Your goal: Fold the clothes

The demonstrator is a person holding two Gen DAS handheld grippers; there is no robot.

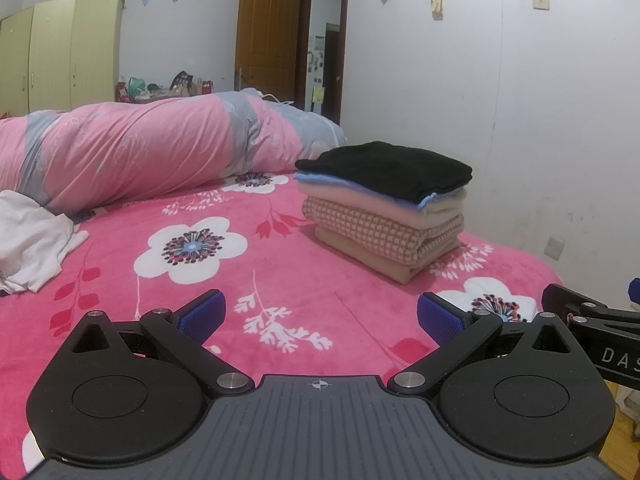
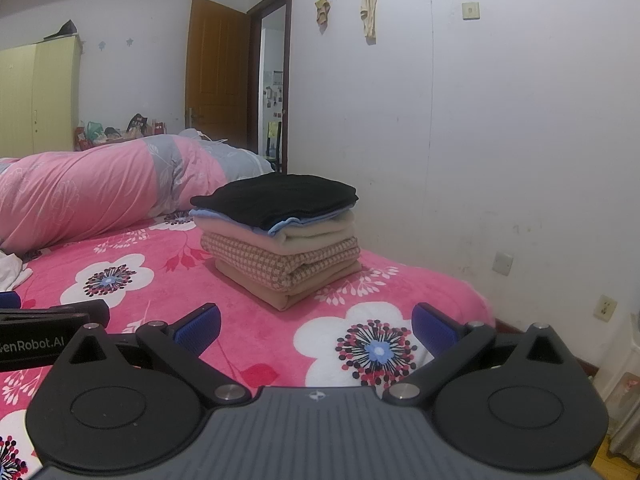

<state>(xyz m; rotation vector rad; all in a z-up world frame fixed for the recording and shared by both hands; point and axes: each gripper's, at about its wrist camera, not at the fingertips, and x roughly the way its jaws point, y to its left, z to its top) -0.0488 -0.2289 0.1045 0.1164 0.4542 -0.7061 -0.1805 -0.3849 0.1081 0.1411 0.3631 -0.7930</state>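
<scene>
Both tongs, left (image 1: 320, 312) and right (image 2: 316, 326), gape empty before neatly stacked folded clothes (image 2: 280, 236).

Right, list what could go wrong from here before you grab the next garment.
1. The white garment lies crumpled at the far left edge beside the rolled duvet; a pinch there may catch several layers at once.
2. The folded stack is tall, with the black piece overhanging the layers below; adding another piece carelessly could tip it.
3. The open left gripper and right gripper sit close together and could collide.
</scene>
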